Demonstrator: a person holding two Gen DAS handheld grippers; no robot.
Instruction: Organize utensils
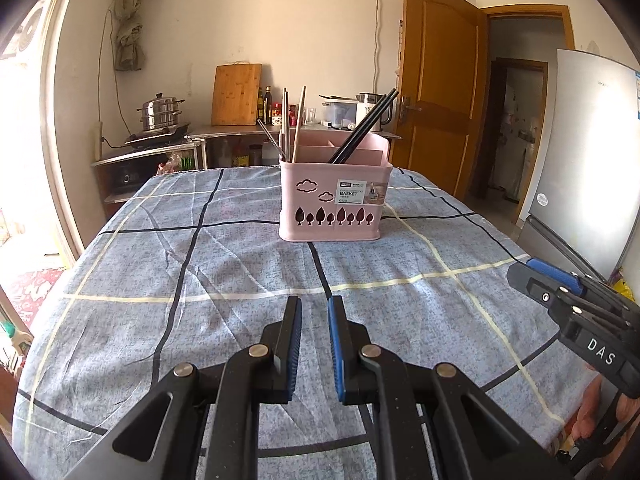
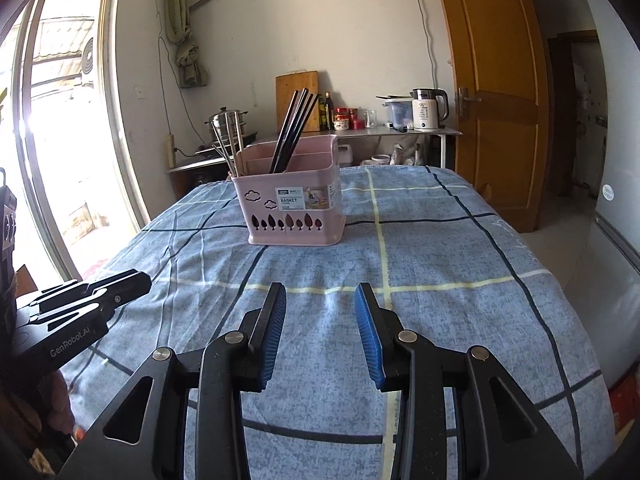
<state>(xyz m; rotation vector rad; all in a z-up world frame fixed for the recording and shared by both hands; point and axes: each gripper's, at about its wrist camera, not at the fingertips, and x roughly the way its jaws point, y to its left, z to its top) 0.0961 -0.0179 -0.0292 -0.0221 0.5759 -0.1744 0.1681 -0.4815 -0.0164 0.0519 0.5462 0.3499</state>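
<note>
While my left gripper (image 1: 314,312) hovers low over the near part of the table (image 1: 120,320), its blue-padded fingers (image 1: 297,332) stand a little apart with nothing between them. Ahead of it, well apart from both grippers, the pink basket (image 1: 334,200) sits upright on the checked blue cloth toward the far end of the table. At the basket's left end a few pale wooden and metal chopsticks (image 1: 298,128) stick up from one compartment; further right, the black chopsticks (image 1: 366,128) lean out of the middle compartment, tilted up and to the right. A white label faces me on the basket's front wall, beside cut-out clouds and above a row of cut-out trees. To the right, my right gripper (image 2: 320,308) is held above the cloth with its fingers (image 2: 370,332) spread wider than the left pair, also holding nothing. Neither gripper touches the basket.
</note>
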